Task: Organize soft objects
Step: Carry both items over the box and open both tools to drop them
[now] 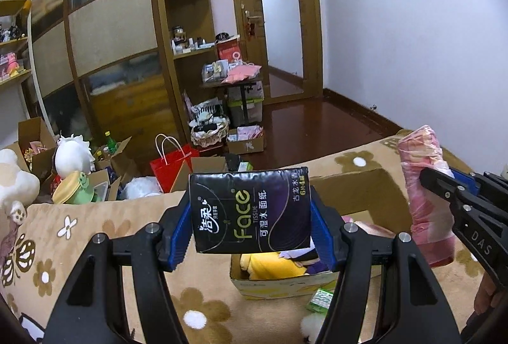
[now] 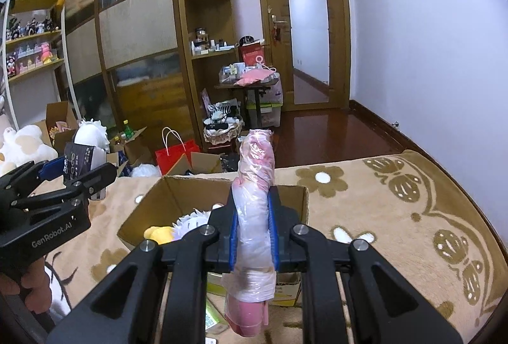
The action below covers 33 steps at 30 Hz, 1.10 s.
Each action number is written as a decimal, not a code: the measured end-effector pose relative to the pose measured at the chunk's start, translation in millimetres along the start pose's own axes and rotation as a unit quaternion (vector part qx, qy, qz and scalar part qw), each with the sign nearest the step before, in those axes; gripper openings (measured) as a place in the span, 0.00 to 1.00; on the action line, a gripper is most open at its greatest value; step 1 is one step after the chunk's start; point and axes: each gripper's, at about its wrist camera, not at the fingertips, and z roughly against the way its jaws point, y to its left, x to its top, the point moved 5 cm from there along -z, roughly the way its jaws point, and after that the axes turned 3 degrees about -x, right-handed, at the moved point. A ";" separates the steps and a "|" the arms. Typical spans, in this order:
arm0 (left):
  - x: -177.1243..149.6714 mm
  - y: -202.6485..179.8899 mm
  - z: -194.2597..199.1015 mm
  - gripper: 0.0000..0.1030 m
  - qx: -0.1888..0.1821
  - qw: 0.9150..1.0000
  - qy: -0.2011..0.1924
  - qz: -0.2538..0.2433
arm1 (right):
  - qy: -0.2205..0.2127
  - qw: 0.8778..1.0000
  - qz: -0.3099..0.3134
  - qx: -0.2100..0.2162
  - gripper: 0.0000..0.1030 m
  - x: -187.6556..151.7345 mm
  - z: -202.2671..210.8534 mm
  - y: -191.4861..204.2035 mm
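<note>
So both soft things are up in the air over the bed right now. The black tissue pack (image 1: 250, 210) with "Face" printed on it sits dead centre in the left wrist view, squeezed between the blue pads (image 1: 179, 236) of the left gripper (image 1: 250, 236), jaws clamped on its two sides. In the right wrist view the same pack shows at about 9 o'clock, with the left gripper around it.

The pink bundle (image 2: 255, 210), a long soft roll wrapped in clear plastic, stands nearly upright in the right gripper (image 2: 254, 233), whose jaws are pinched tight around its middle. From the left camera that bundle is at 3 o'clock.

Just below and past both of them is an open cardboard box (image 2: 165, 195) sitting on the bed, with a yellow plush (image 2: 158, 234) and something white and frilly inside. In the left view the box peeks out under the tissue pack at roughly 6 o'clock.

The bed has a beige blanket (image 2: 381, 217) with brown flowers and butterfly shapes. Beyond it at 10 to 11 o'clock: a red paper bag (image 2: 176, 152), more boxes, white plush toys (image 2: 22, 141). Wooden wardrobe and shelves at 12, a door (image 2: 304, 26) at 1 o'clock.
</note>
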 end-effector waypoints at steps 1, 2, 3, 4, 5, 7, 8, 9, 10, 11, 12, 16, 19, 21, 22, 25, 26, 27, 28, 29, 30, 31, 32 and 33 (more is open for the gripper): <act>-1.0 0.3 -2.6 0.62 0.002 1.000 0.002 0.000 | 0.002 1.000 0.001 0.000 0.16 -1.8 -2.2 0.4; -2.3 1.0 -5.7 0.62 0.002 1.000 0.004 0.001 | 0.003 1.000 0.000 0.000 0.16 -2.5 -3.7 0.8; -3.4 1.2 -8.4 0.62 0.001 1.000 0.007 0.002 | 0.006 1.000 -0.001 0.002 0.16 -4.1 -6.6 0.7; -4.4 1.7 -12.1 0.62 0.000 1.000 0.011 0.003 | 0.008 1.000 -0.002 0.002 0.16 -4.7 -8.6 1.6; -6.0 1.4 -15.9 0.62 -0.002 1.000 0.015 0.003 | 0.009 1.000 -0.003 0.002 0.16 -5.4 -10.5 0.8; -8.1 1.7 -21.9 0.62 -0.003 1.000 0.021 0.001 | 0.013 1.000 -0.006 0.002 0.16 -7.2 -16.0 -0.5; -10.2 0.5 -25.6 0.62 -0.005 1.000 0.026 -0.004 | 0.017 1.000 -0.006 0.002 0.16 -8.3 -18.7 -1.3; -11.9 -0.6 -27.6 0.62 -0.006 1.000 0.029 -0.008 | 0.020 1.000 -0.007 0.002 0.16 -9.5 -21.1 -2.0; -13.4 -1.2 -30.0 0.62 -0.006 0.999 0.031 -0.011 | 0.022 1.000 -0.008 0.001 0.16 -10.2 -23.5 -2.7; -15.1 -1.7 -32.5 0.62 -0.006 0.999 0.034 -0.014 | 0.024 1.000 -0.008 0.000 0.16 -10.6 -25.8 -3.7; -16.9 -2.8 -35.7 0.62 -0.008 0.999 0.039 -0.014 | 0.025 1.000 -0.009 0.000 0.16 -11.6 -27.8 -4.6; -22.7 -4.2 -44.1 0.62 -0.013 0.998 0.053 -0.014 | 0.036 0.999 -0.013 0.003 0.16 -15.7 -35.1 -6.7; -27.3 -1.2 -48.9 0.62 -0.012 0.998 0.062 -0.009 | 0.044 0.999 -0.016 0.008 0.17 -18.4 -38.1 -8.5; -29.5 1.4 -52.5 0.62 -0.019 0.998 0.068 0.001 | 0.046 0.999 -0.017 0.010 0.17 -19.3 -38.8 -10.1; -30.8 2.0 -53.2 0.62 -0.020 0.997 0.070 0.003 | 0.047 0.999 -0.020 0.012 0.17 -19.5 -39.3 -11.0; -32.0 3.2 -57.6 0.63 -0.024 0.997 0.073 0.005 | 0.053 0.998 -0.036 0.015 0.20 -20.8 -44.0 -16.4; -31.9 3.2 -59.5 0.63 -0.025 0.997 0.075 0.004 | 0.056 0.998 -0.038 0.015 0.20 -21.6 -45.7 -17.8; -33.1 2.8 -60.9 0.63 -0.026 0.997 0.076 0.004 | 0.062 0.997 -0.042 0.019 0.21 -22.9 -48.4 -19.4; -33.6 3.2 -63.5 0.63 -0.029 0.996 0.080 0.005 | 0.069 0.996 -0.048 0.024 0.21 -23.8 -50.5 -21.7; -33.7 4.6 -67.5 0.63 -0.033 0.996 0.086 0.006 | 0.073 0.996 -0.053 0.026 0.21 -24.3 -51.9 -23.7; -34.7 5.0 -69.1 0.63 -0.035 0.995 0.089 0.007 | 0.077 0.995 -0.054 0.025 0.21 -24.5 -53.3 -25.3; -34.8 5.4 -70.8 0.63 -0.036 0.995 0.092 0.009 | 0.078 0.995 -0.054 0.026 0.22 -24.8 -54.2 -26.7; -36.2 6.1 -72.2 0.63 -0.038 0.995 0.094 0.012 | 0.079 0.995 -0.054 0.028 0.22 -25.5 -54.4 -27.0; -37.1 7.2 -74.1 0.63 -0.039 0.994 0.098 0.015 | 0.081 0.995 -0.055 0.028 0.22 -26.0 -55.3 -27.5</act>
